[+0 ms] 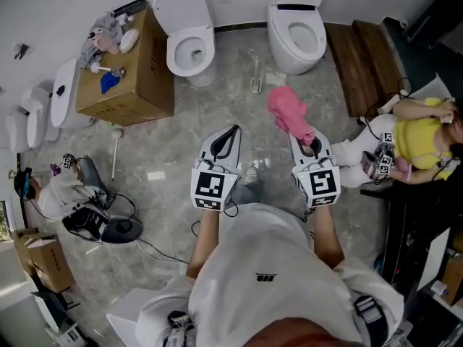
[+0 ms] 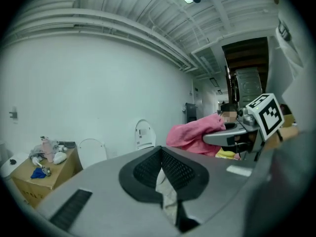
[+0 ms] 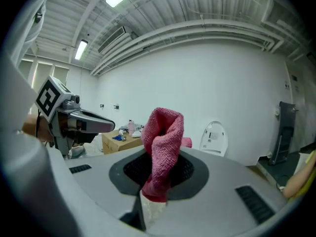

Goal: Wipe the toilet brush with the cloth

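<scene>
In the head view my right gripper [image 1: 309, 144] is shut on a pink cloth [image 1: 288, 111] that sticks up and forward out of its jaws. The right gripper view shows the cloth [image 3: 165, 132] folded and pinched between the jaws of that gripper [image 3: 163, 168]. My left gripper [image 1: 226, 140] is held level beside it. Its jaws [image 2: 160, 154] are shut with nothing between them. A white long-handled brush [image 1: 114, 150] lies on the floor by the cardboard box, far to the left of both grippers. The left gripper view also catches the cloth [image 2: 195, 131].
Two white toilets [image 1: 192, 43] [image 1: 296, 27] stand against the far wall. A cardboard box [image 1: 137, 74] with small items on it sits at left. A wooden bench [image 1: 370, 63] is at right. One person sits at right [image 1: 419, 139], another crouches at left [image 1: 61, 194], with cables around.
</scene>
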`<state>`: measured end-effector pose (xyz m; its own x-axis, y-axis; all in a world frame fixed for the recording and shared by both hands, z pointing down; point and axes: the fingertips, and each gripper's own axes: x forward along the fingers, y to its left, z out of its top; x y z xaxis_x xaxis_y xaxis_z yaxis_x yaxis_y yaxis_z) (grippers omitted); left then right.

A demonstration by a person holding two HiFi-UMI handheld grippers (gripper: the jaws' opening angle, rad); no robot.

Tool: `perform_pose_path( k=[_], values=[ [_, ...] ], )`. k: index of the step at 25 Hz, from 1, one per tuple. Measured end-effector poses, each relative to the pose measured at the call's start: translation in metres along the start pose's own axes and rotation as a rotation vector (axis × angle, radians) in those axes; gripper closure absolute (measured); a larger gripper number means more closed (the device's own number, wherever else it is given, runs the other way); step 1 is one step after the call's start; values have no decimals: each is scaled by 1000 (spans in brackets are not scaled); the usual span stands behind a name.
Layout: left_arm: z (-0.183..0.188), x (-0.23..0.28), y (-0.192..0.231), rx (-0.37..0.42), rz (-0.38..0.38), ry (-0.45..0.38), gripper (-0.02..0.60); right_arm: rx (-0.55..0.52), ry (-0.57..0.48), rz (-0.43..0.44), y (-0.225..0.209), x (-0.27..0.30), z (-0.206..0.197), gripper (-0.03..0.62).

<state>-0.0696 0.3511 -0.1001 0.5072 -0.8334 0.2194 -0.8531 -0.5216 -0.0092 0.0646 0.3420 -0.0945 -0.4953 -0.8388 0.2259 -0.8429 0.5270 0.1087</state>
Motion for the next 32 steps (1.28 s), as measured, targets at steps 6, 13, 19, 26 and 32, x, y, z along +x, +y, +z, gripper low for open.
perform_pose_path(
  k=[6, 13, 19, 26, 32],
  values=[
    [3, 36, 39, 5, -30, -2, 580, -1, 25, -32, -13, 48, 0, 537],
    [-1, 61, 55, -12, -53, 12, 580, 22, 54, -46, -25, 70, -6, 537],
    [-7, 86, 70, -27, -36, 24, 580, 29, 51, -52, -41, 92, -8, 537],
    [-8, 136, 100, -44, -4, 36, 580, 36, 57, -32, -73, 141, -15, 536],
    [-8, 213, 135, -44, 8, 59, 580, 75, 28, 17, -117, 213, -14, 536]
  ],
)
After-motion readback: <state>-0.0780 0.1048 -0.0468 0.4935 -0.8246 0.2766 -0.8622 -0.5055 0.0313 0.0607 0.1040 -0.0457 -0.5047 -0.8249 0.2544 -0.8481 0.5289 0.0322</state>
